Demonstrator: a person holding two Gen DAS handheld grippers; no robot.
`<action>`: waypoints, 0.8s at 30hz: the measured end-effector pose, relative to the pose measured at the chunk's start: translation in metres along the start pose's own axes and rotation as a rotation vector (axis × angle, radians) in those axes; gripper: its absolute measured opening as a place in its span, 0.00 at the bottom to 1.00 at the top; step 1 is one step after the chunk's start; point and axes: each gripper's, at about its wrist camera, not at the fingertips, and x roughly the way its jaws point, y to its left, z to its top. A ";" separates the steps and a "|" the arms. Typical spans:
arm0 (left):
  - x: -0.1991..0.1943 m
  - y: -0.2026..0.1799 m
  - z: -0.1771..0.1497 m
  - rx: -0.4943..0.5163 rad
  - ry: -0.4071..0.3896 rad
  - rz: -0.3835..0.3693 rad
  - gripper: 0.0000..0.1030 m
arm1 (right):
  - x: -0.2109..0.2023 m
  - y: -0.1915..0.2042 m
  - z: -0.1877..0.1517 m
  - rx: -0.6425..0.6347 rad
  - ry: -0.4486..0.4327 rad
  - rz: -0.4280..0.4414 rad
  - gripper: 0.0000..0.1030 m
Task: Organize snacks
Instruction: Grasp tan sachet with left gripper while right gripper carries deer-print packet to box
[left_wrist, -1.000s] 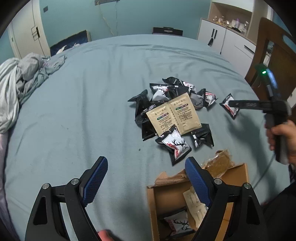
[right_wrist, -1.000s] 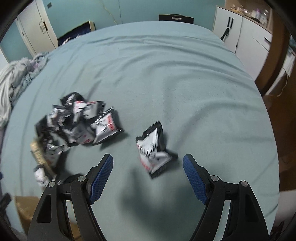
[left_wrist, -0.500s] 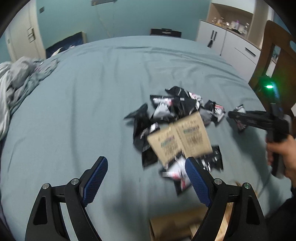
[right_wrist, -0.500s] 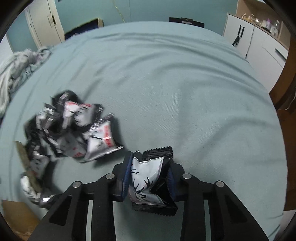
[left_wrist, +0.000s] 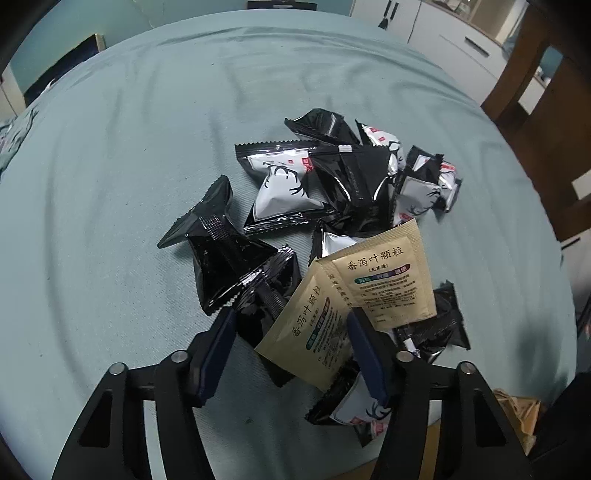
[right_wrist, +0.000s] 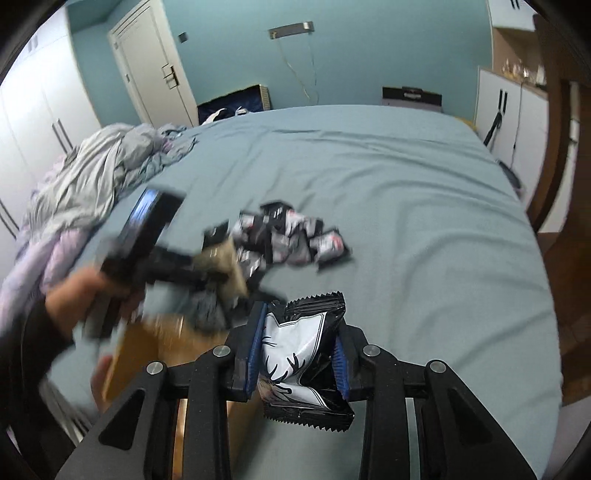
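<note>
right hand-held gripper (right_wrist: 298, 357) now lifted, clamped on deer packet (right_wrist: 301, 360), cardboard box (right_wrist: 155, 345) beside, left closing over tan sachets (left_wrist: 347, 306)

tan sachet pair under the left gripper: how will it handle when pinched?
The tan sachet pair lies flat and thin, so probably light. It looks creased along the middle seam, so it may fold there. The left gripper, jaws closing, straddles one half; the other may dangle. It rests on glossy black packets, which may slide.
</note>
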 end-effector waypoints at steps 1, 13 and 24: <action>-0.003 0.001 -0.001 -0.012 -0.009 -0.024 0.43 | -0.005 0.002 -0.012 0.002 0.004 -0.010 0.29; -0.085 0.002 -0.031 -0.059 -0.192 -0.007 0.04 | -0.007 0.012 -0.022 0.091 0.016 0.037 0.30; -0.169 -0.043 -0.088 0.039 -0.311 -0.067 0.04 | -0.002 0.030 -0.012 -0.001 0.020 0.097 0.30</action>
